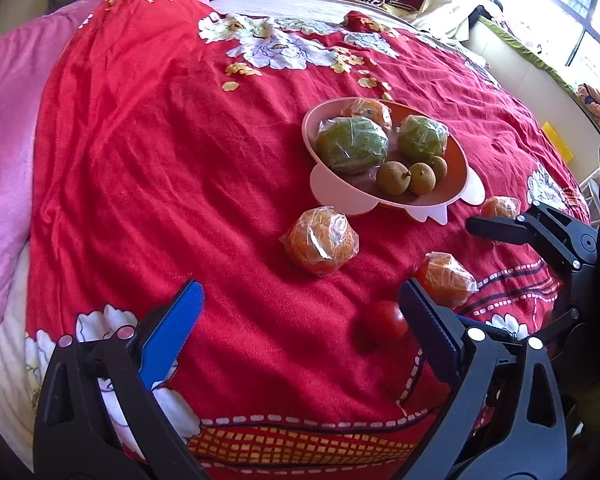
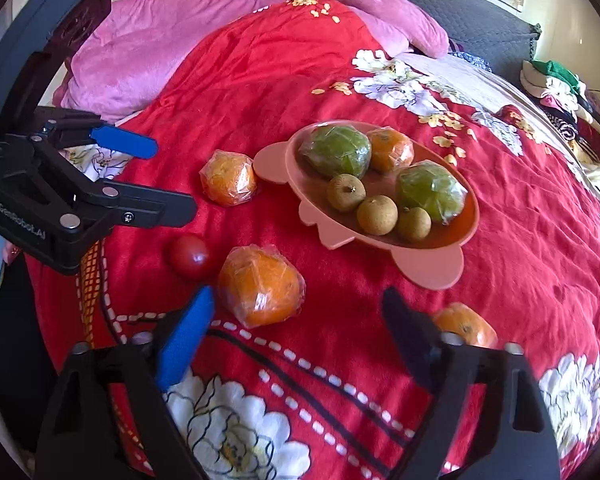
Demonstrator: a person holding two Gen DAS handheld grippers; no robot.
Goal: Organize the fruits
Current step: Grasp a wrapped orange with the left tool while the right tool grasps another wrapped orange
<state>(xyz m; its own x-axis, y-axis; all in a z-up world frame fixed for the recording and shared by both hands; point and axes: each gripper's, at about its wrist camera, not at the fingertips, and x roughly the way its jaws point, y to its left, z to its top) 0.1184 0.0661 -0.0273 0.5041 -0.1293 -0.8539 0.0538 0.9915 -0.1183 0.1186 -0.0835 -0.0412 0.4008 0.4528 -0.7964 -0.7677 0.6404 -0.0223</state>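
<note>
Red floral bedspread [image 1: 180, 160] is carrying a pink plate [image 2: 432, 268] holding two wrapped green fruits [image 2: 336, 150], one wrapped orange [image 2: 392, 148] and three small brown fruits [image 2: 378, 214]. Three more wrapped oranges [image 2: 260, 286] and a red tomato [image 2: 190, 256] are lying on the bed beside the plate. The left gripper [image 1: 300, 312] and right gripper [image 2: 298, 312] are hovering with jaws apart, gripping nothing.
</note>
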